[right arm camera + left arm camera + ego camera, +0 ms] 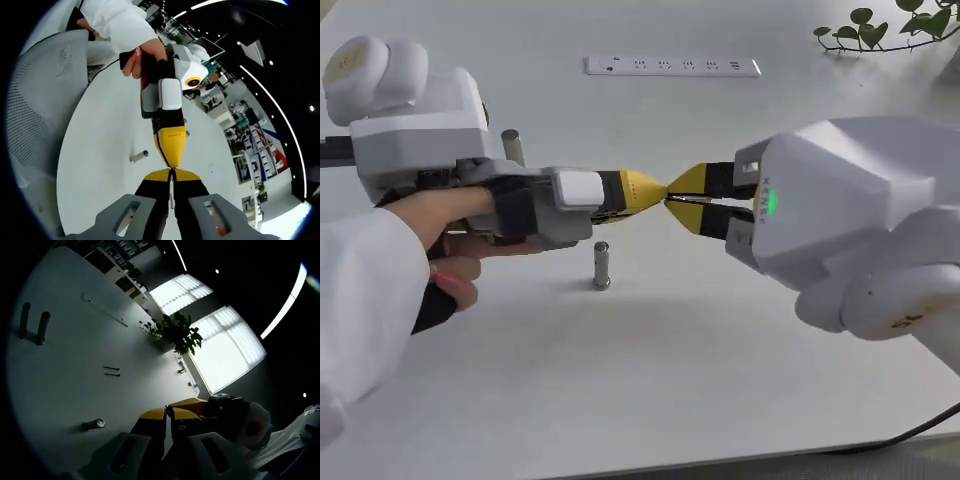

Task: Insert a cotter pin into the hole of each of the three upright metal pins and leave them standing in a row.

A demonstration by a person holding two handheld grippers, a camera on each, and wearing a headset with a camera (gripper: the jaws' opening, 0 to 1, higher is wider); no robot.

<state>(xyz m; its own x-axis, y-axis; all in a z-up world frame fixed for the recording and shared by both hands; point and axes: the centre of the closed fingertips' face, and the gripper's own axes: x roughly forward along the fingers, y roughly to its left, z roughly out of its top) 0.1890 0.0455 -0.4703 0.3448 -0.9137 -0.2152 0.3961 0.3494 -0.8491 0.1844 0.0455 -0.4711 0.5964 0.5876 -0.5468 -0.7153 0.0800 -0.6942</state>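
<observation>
A thin, bright cotter pin (692, 199) is being gripped lengthwise by the right gripper (682, 198), whose yellow wedge-shaped tips are clamped on it in the air above the table (650, 390). In the right gripper view the cotter pin (171, 192) is seen as a slim steel sliver running back between the black jaws. It is met head-on by the left gripper (655, 192), whose yellow tips are drawn together to a sharp point and pressed against the right gripper's tips. Whether the wire's end is also nipped by them cannot be told. Just below that meeting point a short metal pin (601, 265) is stood upright on the smooth white tabletop. It is a dull grey cylinder with a slightly wider foot, apart from both grippers, and the same metal pin (139, 156) is caught in the right gripper view too. Another metal pin (512, 147) is glimpsed behind the left gripper's glossy white housing. In the left gripper view a far pair of metal pins (42, 327) is seen side by side, and two spare cotter pins (111, 368) are laid parallel on the bare surface between them and the near one. The left gripper is held by a hand (450, 215) coming out of a white sleeve (360, 300). Farther back a long flat power strip (672, 66) is laid across the table, a leafy plant (880, 30) is seen at the corner, a dark cable (910, 435) is trailed over the near edge, and a grey mesh chair (40, 100) is seen in the right gripper view.
</observation>
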